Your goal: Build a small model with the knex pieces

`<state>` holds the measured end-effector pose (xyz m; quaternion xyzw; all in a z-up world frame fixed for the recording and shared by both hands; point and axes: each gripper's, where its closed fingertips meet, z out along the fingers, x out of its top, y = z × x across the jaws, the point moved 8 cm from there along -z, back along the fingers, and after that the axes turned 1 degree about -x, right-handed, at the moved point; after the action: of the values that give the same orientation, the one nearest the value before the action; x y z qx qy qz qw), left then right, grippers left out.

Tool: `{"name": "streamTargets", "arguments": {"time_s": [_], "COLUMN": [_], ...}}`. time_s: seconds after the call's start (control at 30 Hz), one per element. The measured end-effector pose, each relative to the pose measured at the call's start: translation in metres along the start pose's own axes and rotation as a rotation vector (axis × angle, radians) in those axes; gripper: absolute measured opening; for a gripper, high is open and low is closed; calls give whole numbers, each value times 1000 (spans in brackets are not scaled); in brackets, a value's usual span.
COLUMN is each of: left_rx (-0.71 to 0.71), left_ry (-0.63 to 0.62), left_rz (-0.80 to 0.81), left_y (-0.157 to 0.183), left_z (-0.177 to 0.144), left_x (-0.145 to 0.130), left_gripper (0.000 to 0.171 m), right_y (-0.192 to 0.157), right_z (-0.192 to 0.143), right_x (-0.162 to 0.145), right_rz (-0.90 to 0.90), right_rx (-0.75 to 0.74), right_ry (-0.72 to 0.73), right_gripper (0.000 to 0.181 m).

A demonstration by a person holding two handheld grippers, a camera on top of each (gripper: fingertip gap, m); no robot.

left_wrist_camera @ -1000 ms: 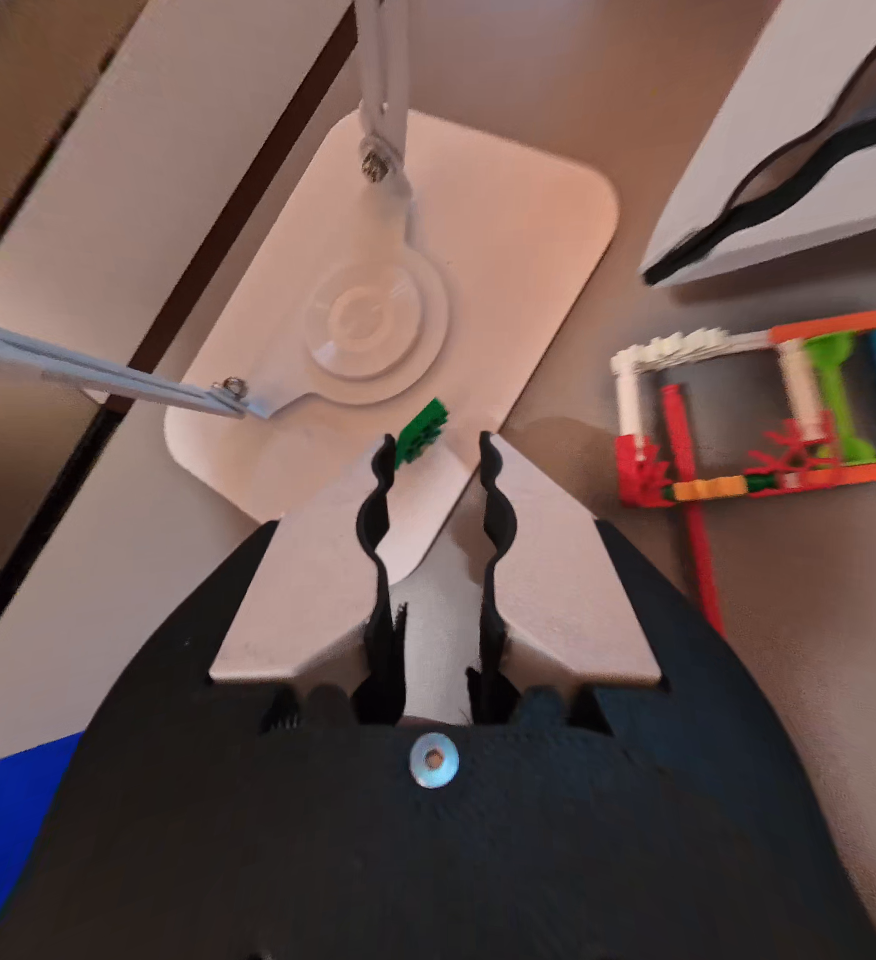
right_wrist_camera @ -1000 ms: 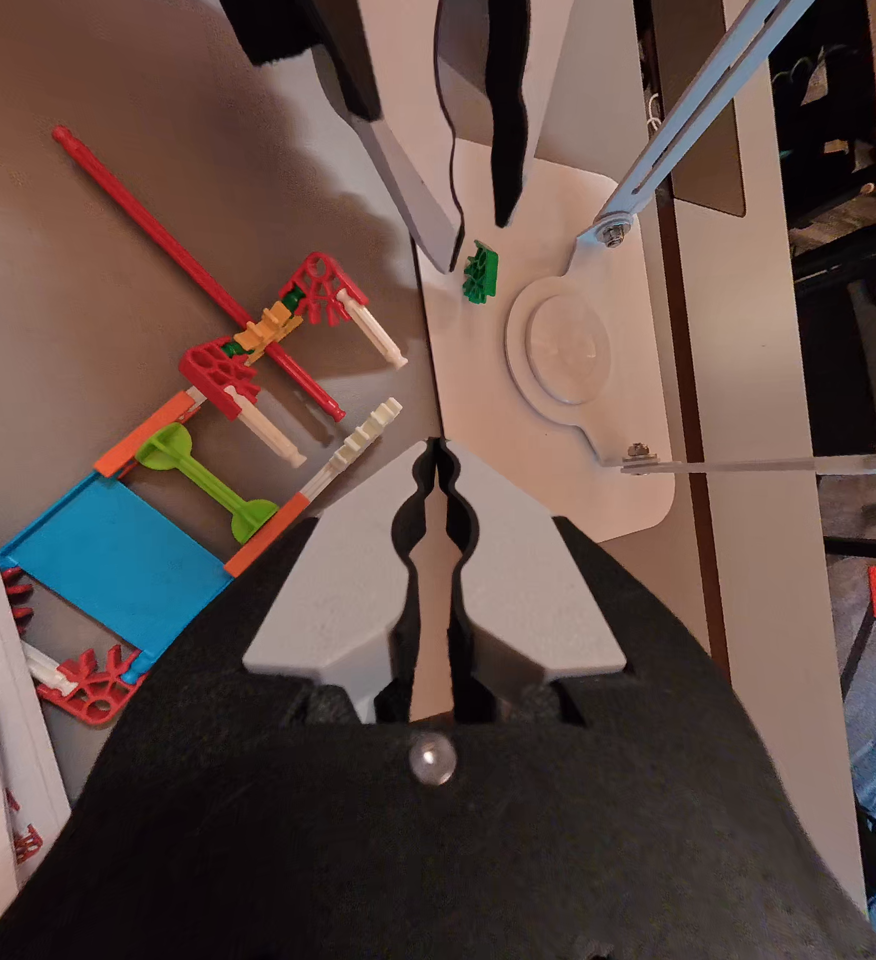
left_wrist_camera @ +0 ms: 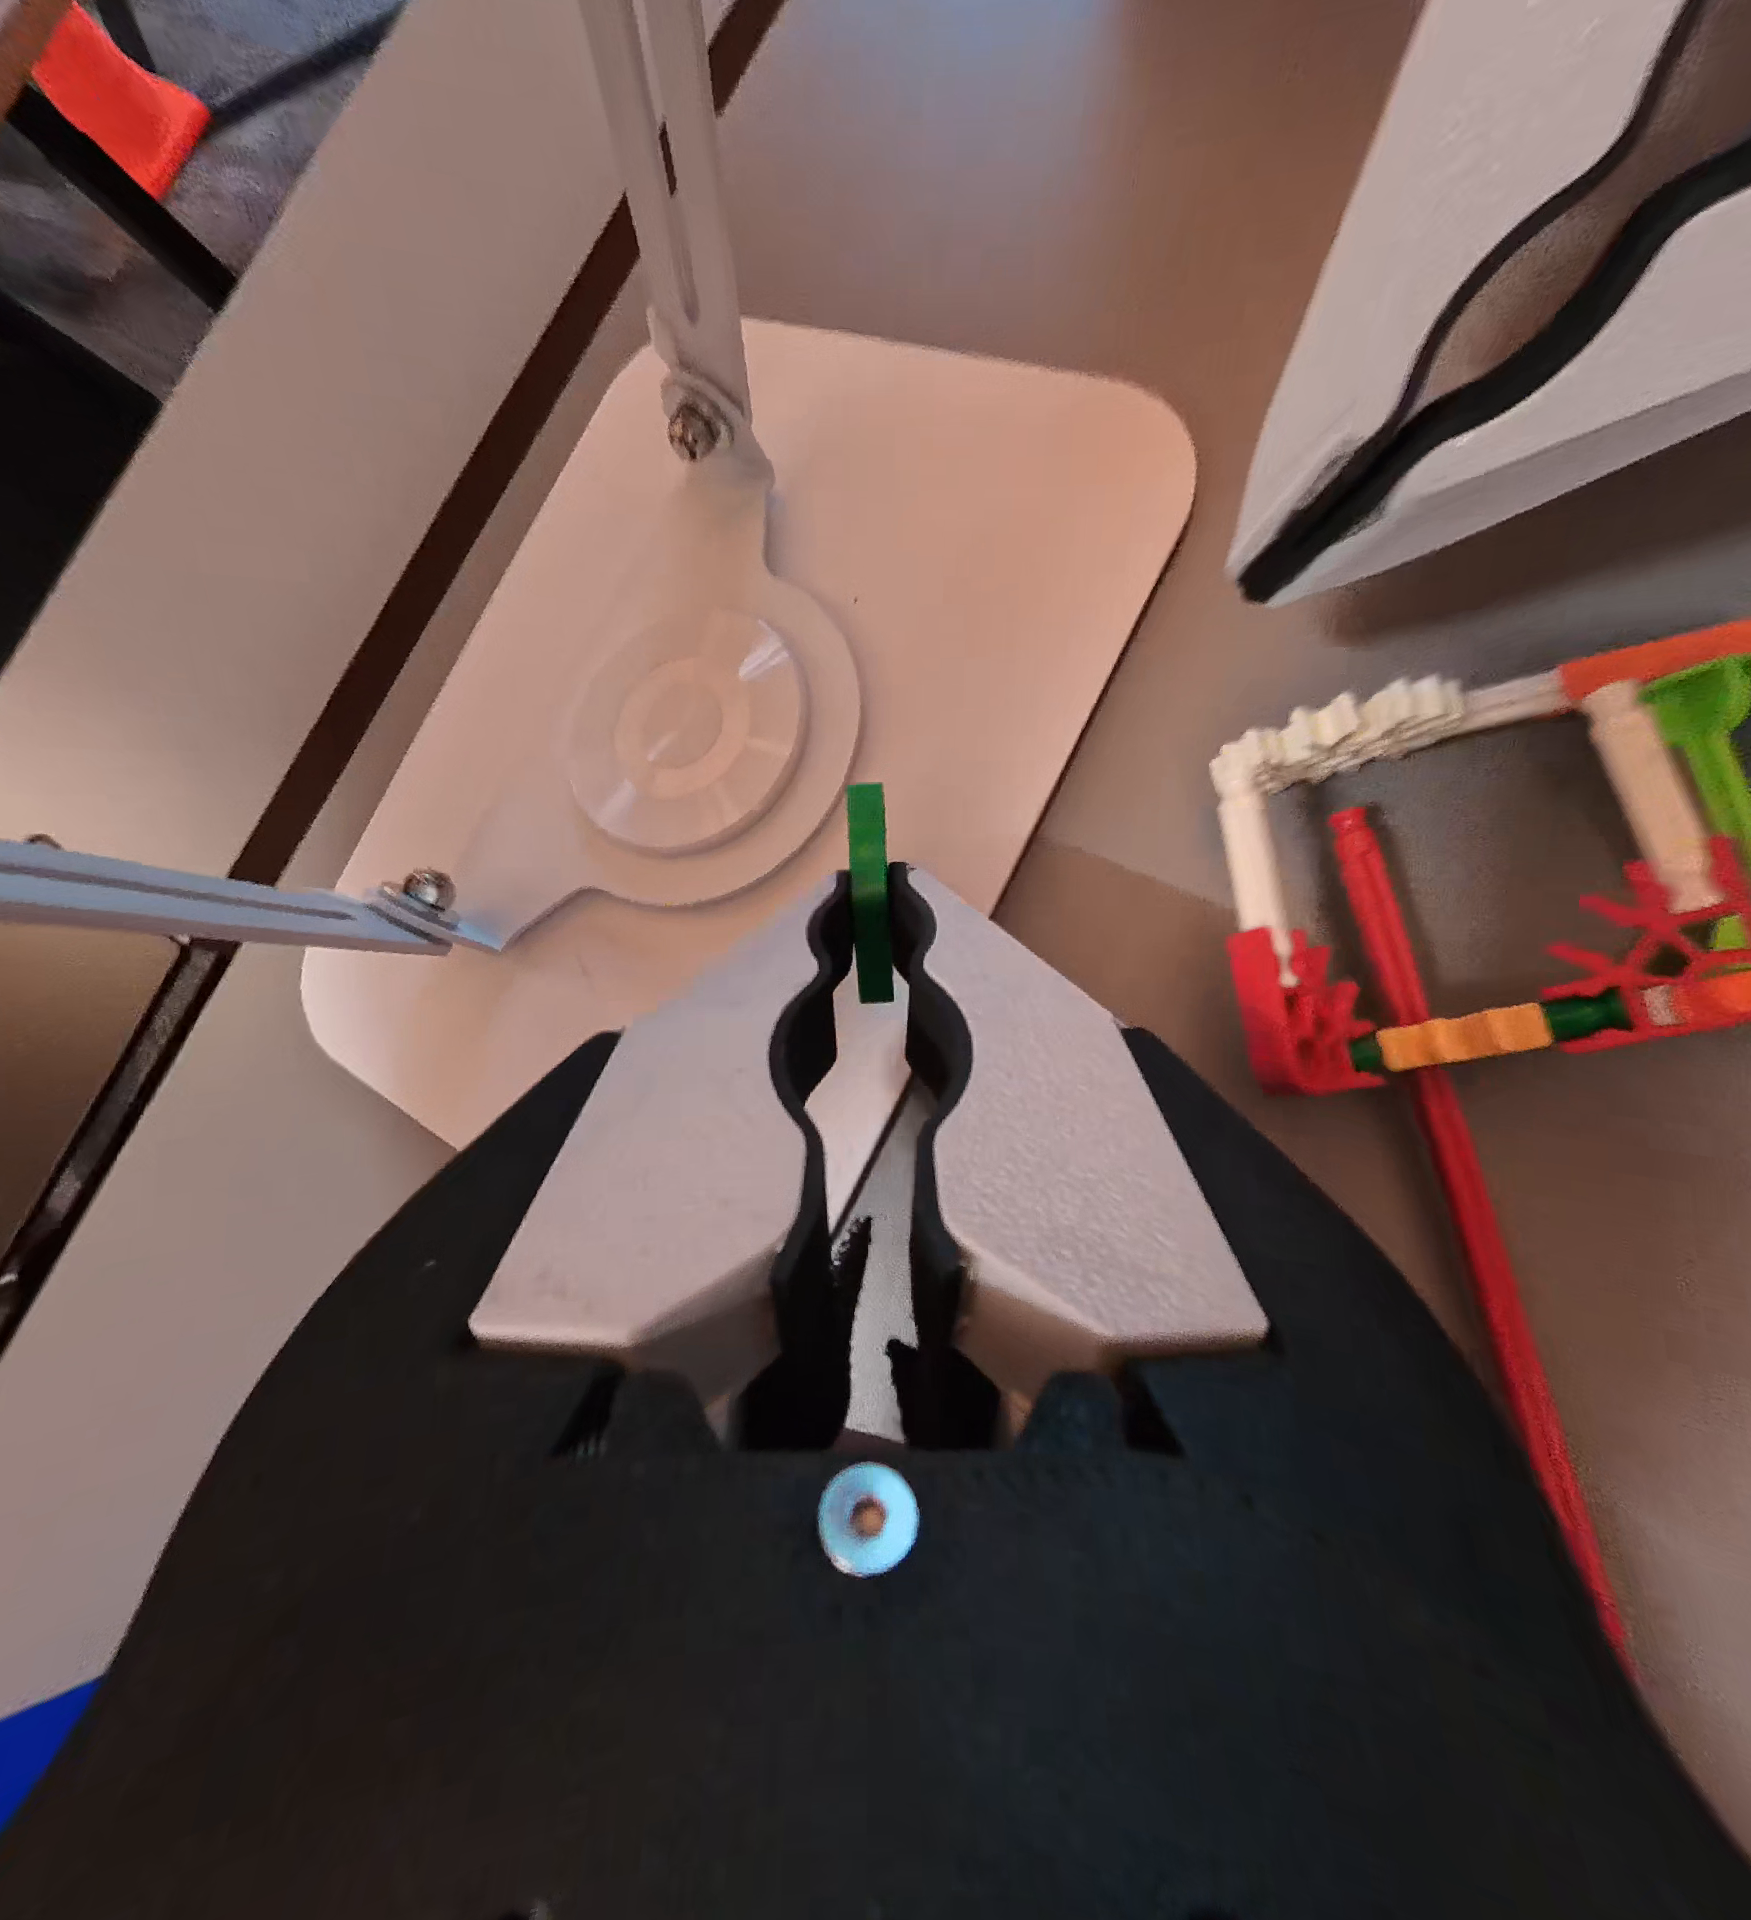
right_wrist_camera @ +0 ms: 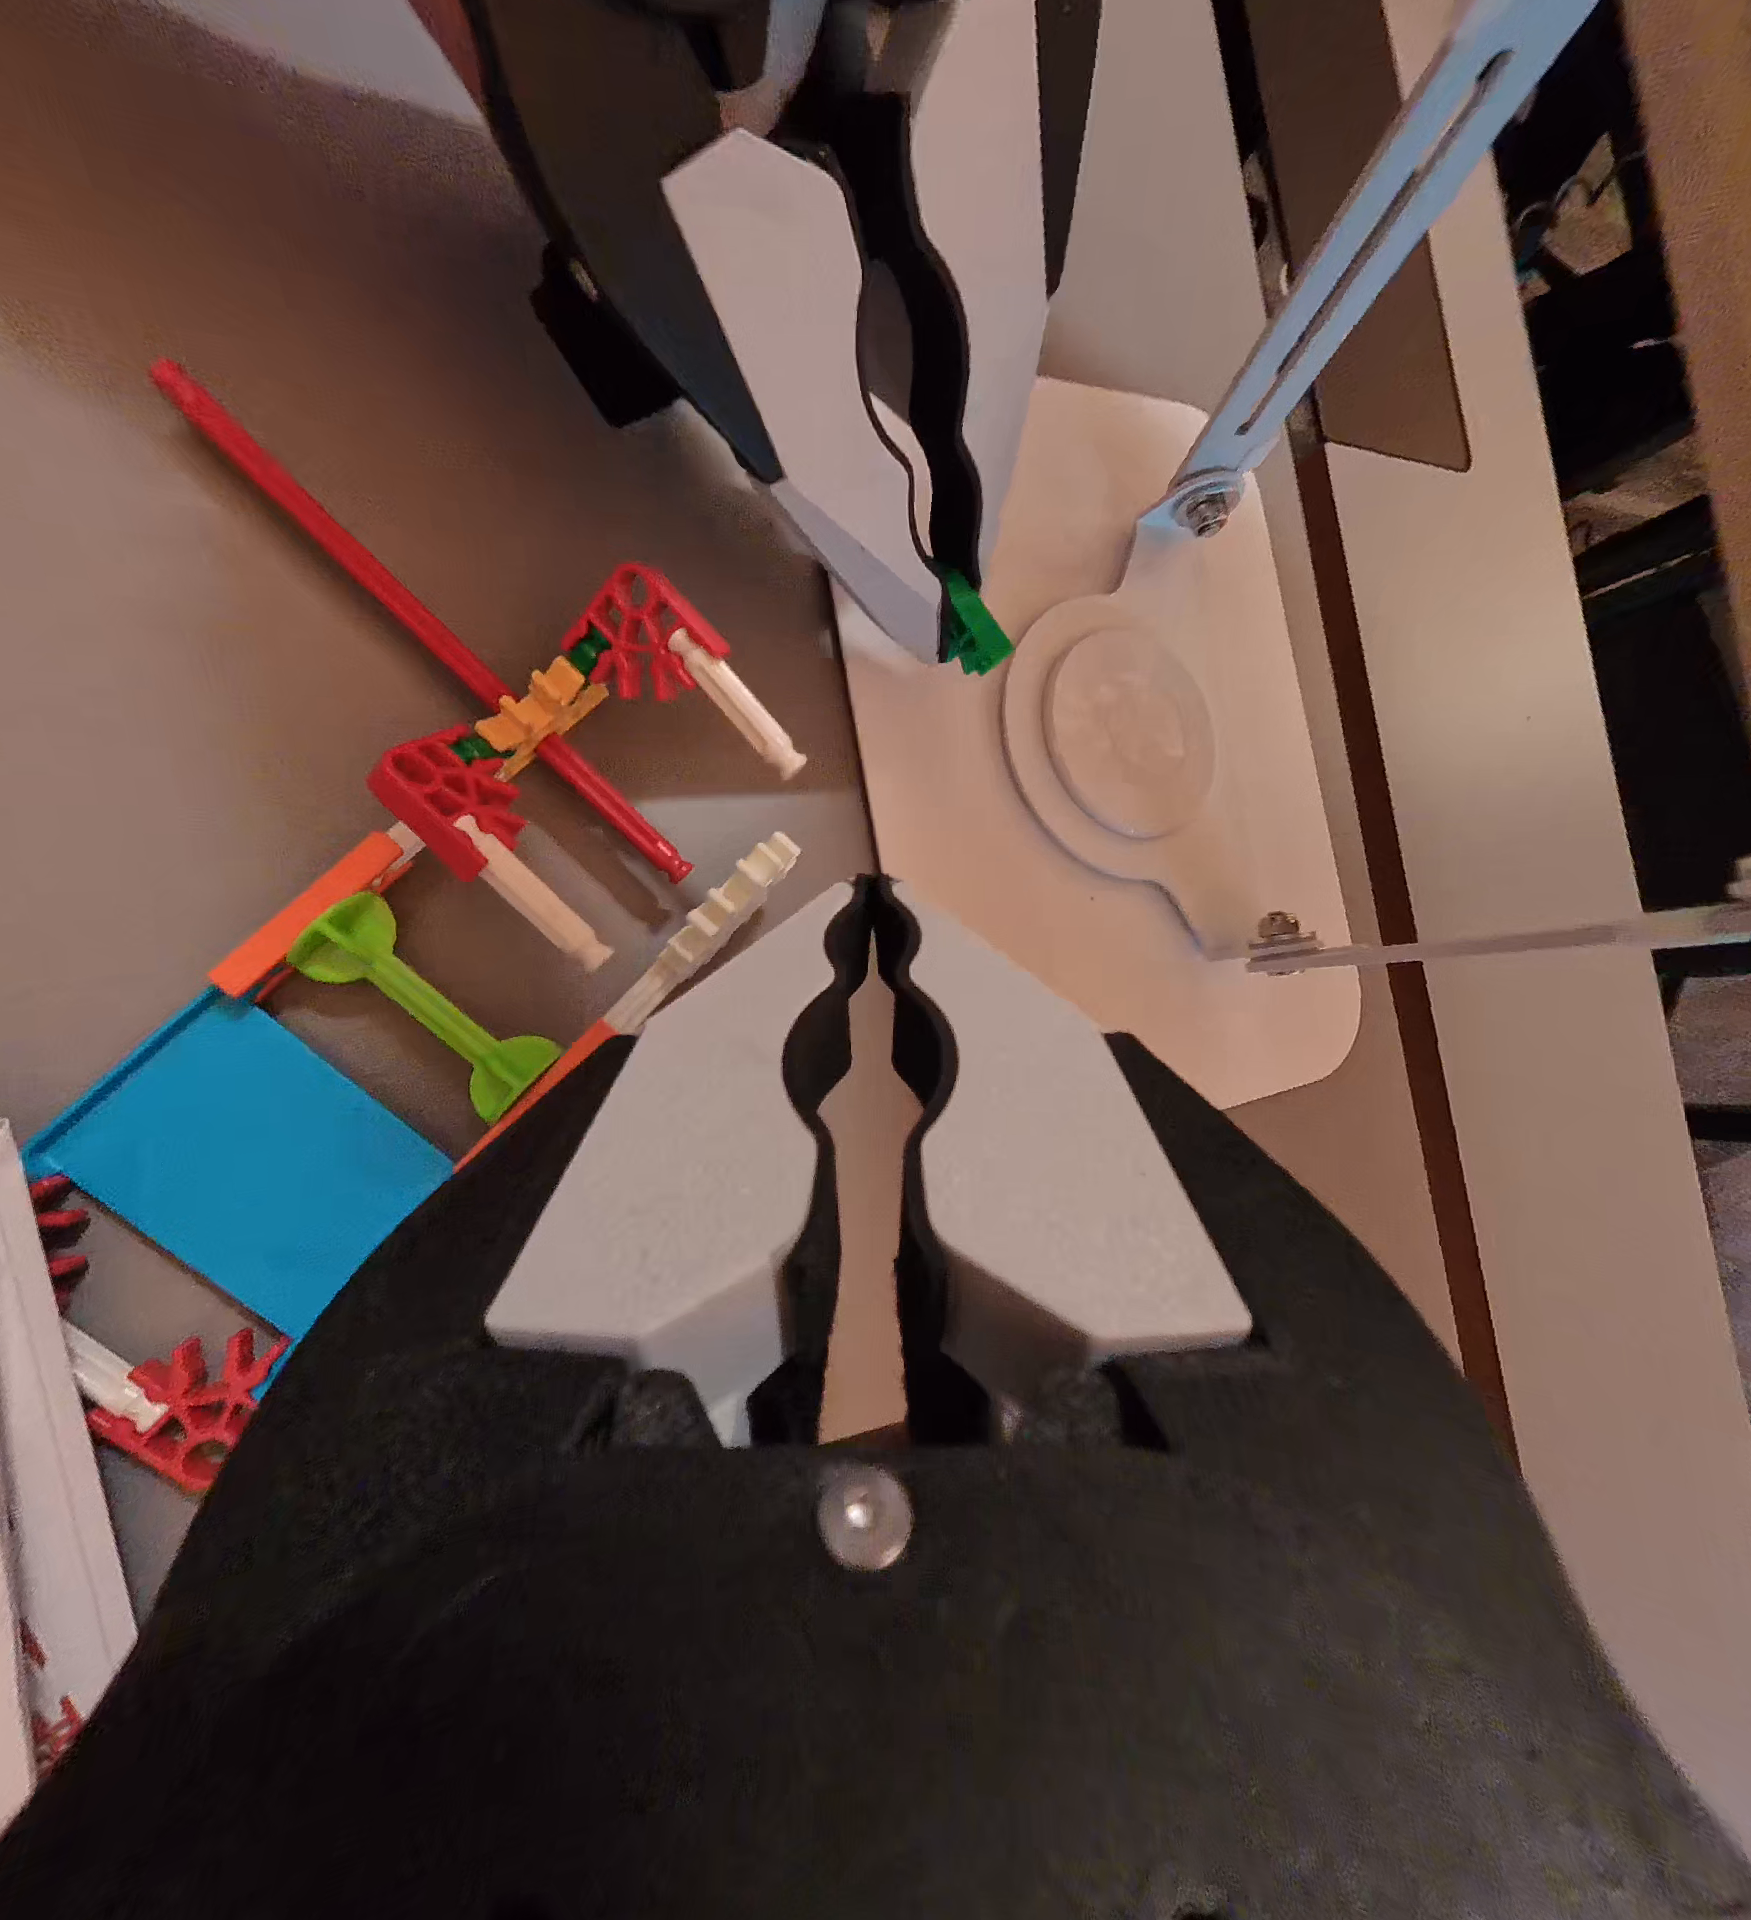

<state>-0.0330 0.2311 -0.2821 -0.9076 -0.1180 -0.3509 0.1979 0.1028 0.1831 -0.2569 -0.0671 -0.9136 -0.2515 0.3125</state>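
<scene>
Left wrist view: left gripper (left_wrist_camera: 871, 914) jaws pinch a small, light, rigid green plastic connector (left_wrist_camera: 868, 894) edge-on at their tips — slip-prone; right gripper (right_wrist_camera: 873, 894) jaws closed, empty

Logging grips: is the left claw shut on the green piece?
Yes: left claw pinches the green piece edge-on between its tips.

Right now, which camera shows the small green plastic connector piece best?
The right wrist view: the small green plastic connector piece shows its notched shape at the left hand-held gripper tips. The left wrist view shows it edge-on.
</scene>
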Motion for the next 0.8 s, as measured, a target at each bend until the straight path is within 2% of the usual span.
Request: {"name": "streamTargets", "arguments": {"time_s": [0.1,0.37,0.8], "left_rx": [-3,-53,-57], "left_ry": [31,91,77], "left_rz": [23,128,279], "left_y": [5,28,44], "left_z": [-10,-28,-35], "left_x": [12,37,43], "left_gripper": [4,4,3], "right_y": [3,4,-5], "right_z": [-5,-18,-19], "right_x": [6,21,23], "right_rz": [25,24,-18], "right_rx": [-20,-31,32], "right_ry": [59,206,191], "right_gripper": [1,20,17]}}
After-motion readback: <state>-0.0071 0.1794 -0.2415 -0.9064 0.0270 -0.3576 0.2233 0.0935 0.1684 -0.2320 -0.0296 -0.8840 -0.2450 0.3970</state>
